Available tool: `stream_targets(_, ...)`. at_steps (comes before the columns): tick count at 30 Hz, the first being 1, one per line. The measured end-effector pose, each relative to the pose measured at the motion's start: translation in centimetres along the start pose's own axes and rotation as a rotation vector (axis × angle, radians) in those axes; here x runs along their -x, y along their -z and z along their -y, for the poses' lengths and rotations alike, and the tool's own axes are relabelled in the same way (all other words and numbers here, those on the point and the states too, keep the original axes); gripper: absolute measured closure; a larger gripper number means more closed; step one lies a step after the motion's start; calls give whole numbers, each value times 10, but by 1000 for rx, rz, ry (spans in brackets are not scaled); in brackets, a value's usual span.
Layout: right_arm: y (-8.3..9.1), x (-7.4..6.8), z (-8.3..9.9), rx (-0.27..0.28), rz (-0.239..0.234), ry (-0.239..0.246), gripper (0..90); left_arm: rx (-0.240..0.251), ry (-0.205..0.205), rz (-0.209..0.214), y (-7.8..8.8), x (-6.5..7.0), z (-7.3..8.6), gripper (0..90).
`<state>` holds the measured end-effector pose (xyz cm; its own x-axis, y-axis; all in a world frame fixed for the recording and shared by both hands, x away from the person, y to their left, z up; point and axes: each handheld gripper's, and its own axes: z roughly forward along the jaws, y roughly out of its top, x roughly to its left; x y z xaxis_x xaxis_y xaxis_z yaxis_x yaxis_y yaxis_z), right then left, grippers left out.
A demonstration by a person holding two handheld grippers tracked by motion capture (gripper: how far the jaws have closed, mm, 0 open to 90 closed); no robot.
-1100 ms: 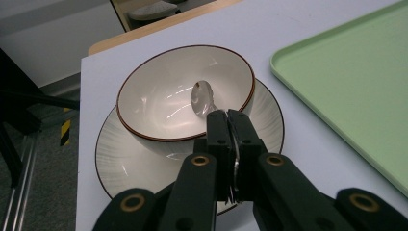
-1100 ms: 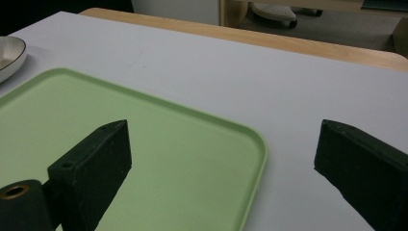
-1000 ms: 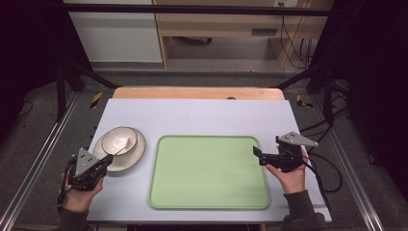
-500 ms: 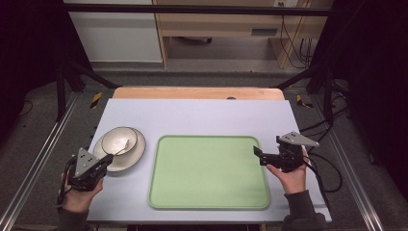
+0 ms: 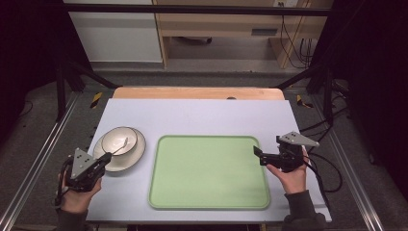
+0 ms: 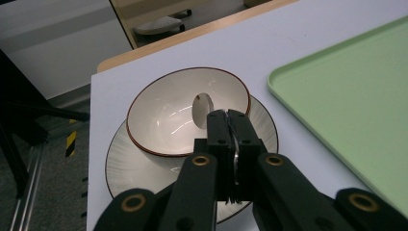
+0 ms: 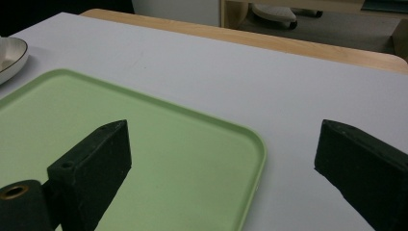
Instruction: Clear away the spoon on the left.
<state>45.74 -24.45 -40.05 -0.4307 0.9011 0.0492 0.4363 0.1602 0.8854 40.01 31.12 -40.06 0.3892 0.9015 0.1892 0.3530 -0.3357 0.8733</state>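
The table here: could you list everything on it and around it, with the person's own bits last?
Spoon: one, pale bowl end lying in the bowl, handle pinched by the left claw.
Bowl: one, cream with dark rim, on the plate.
Plate: one, pale ribbed, table's left.
Tray: one, light green, centre, bare.
Table: one, pale grey top, wooden far edge.
Left claw: black, shut on the spoon.
Right claw: black, open at the tray's right edge.
Hands: two, one holding each claw.
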Motion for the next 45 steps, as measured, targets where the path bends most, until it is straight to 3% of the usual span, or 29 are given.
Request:
stream_targets(28, 5, 0, -3, 20, 8, -2, 53, 117, 0, 5, 24, 5, -18, 887)
stream_targets(45, 6, -1, -5, 23, 9, 5, 50, 168, -36, 25, 30, 20, -32, 887)
